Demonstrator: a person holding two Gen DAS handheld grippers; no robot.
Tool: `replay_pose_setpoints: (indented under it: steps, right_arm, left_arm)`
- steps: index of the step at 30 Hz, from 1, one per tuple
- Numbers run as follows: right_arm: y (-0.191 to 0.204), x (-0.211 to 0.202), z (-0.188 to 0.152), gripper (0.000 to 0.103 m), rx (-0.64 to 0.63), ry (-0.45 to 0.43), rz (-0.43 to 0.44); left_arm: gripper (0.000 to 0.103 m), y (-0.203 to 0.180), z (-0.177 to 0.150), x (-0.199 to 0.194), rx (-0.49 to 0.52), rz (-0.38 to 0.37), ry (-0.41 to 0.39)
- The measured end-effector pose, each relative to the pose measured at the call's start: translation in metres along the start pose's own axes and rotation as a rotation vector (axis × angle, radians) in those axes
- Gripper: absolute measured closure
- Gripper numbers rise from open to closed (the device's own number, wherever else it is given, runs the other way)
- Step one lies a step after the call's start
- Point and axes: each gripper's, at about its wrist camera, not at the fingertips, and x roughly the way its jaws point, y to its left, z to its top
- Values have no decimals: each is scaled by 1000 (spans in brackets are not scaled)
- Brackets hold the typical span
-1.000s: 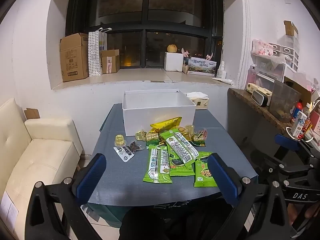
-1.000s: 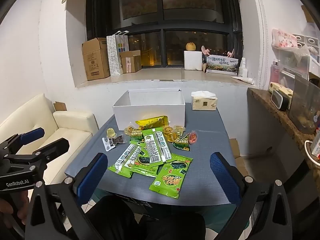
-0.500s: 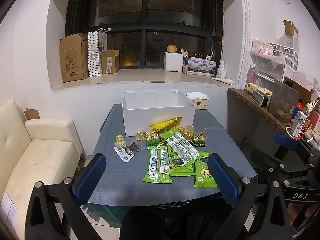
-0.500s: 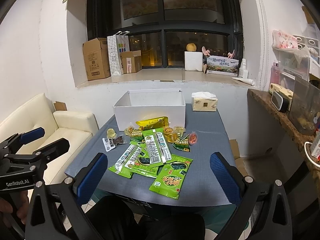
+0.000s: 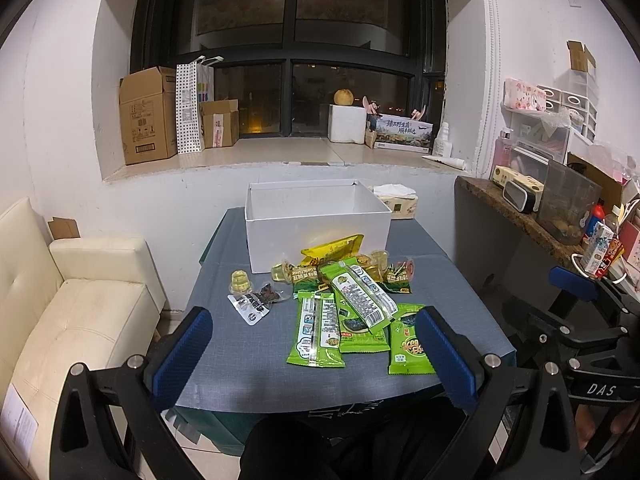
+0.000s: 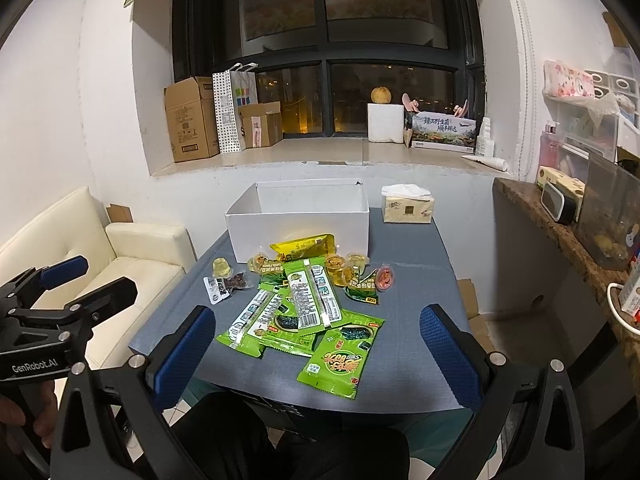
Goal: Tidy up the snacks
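A pile of green snack packets (image 5: 344, 316) (image 6: 304, 320) lies on the blue-grey table (image 5: 248, 352) (image 6: 404, 376). A yellow packet (image 5: 332, 246) (image 6: 304, 245), several jelly cups (image 5: 240, 282) (image 6: 352, 262) and a small dark snack pack (image 5: 256, 302) (image 6: 224, 286) lie beside it. An open white box (image 5: 316, 220) (image 6: 298, 220) stands behind them. My left gripper (image 5: 316, 354) is open and empty, held back from the table's near edge. My right gripper (image 6: 316, 354) is open and empty, likewise held back.
A tissue pack (image 5: 396, 202) (image 6: 408, 206) sits at the table's back right. A cream sofa (image 5: 80, 312) (image 6: 132, 256) stands left. A cluttered counter (image 5: 540, 216) (image 6: 568, 232) runs along the right. Cardboard boxes (image 5: 148, 114) stand on the window sill.
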Motion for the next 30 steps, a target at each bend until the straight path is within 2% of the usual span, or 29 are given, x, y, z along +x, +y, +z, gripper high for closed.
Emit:
replay_pose_setpoints:
  steps: [30]
  right_arm:
    - [3,1,1,0,0,3,-2]
  left_arm:
    - [0,-1,0,-1,-3,-6,4]
